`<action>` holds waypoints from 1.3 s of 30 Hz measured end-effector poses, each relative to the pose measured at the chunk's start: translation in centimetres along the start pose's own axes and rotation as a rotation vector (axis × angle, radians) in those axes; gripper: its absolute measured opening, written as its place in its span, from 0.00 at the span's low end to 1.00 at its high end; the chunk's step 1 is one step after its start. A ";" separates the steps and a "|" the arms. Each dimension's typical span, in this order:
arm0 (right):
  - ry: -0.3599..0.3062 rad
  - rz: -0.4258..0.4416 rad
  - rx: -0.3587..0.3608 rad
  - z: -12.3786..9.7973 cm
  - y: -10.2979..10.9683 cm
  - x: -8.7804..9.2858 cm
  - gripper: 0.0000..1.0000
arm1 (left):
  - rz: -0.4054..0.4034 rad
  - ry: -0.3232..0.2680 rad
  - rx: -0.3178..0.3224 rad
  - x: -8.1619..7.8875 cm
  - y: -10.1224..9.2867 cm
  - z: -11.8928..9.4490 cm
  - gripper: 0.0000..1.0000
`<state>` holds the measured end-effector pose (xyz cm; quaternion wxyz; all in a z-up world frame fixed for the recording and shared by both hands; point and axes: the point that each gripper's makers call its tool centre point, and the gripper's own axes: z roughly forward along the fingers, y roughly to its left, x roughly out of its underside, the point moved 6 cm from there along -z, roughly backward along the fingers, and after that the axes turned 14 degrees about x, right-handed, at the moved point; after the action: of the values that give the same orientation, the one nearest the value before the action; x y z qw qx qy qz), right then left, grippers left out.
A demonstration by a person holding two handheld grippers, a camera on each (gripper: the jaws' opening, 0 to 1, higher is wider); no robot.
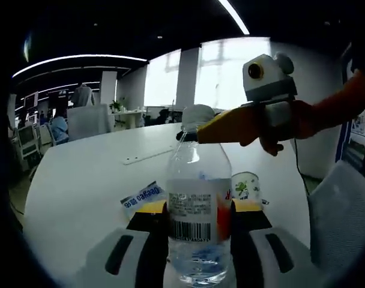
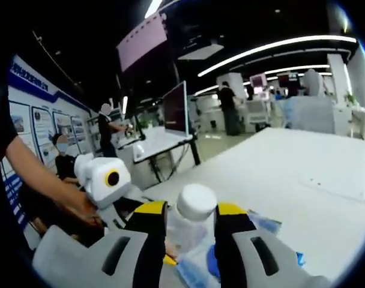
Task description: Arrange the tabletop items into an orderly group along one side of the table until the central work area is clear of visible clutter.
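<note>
On the white table (image 1: 80,180), the bottle (image 1: 197,222) is clamped at its body by the left gripper (image 1: 197,231) and at its cap (image 2: 196,201) by the right gripper (image 2: 190,219).

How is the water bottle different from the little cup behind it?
The water bottle is tall, see-through and capped; the cup is short, white and has a green picture. The left gripper grips the bottle's body and the right gripper grips its neck; the cup stands alone. Both are upright on the table.
</note>
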<state>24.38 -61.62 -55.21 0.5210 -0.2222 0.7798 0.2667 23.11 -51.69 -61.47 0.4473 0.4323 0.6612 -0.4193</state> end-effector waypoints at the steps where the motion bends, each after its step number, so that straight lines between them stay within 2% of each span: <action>1: 0.002 0.016 -0.010 0.1 0.2 0.0 0.25 | 0.004 -0.001 0.006 0.1 0.1 -0.1 0.38; 7: 0.016 0.029 -0.046 0.5 1.4 -0.1 0.20 | 0.025 0.010 0.029 0.6 0.3 -1.0 0.38; 21: 0.052 -0.117 -0.053 3.0 4.4 0.4 0.19 | 0.029 0.072 0.006 2.3 1.4 -2.9 0.39; 37: 0.096 -0.229 -0.025 4.9 5.6 1.4 0.18 | 0.013 0.155 -0.014 4.0 2.6 -3.5 0.40; 39: 0.088 -0.230 -0.025 5.1 5.7 1.3 0.18 | 0.009 0.147 -0.019 3.9 2.7 -3.6 0.40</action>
<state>23.88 -54.06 -56.93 0.5107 -0.3283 0.7678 0.2048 23.99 -46.81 -64.76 0.4034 0.4609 0.6942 -0.3782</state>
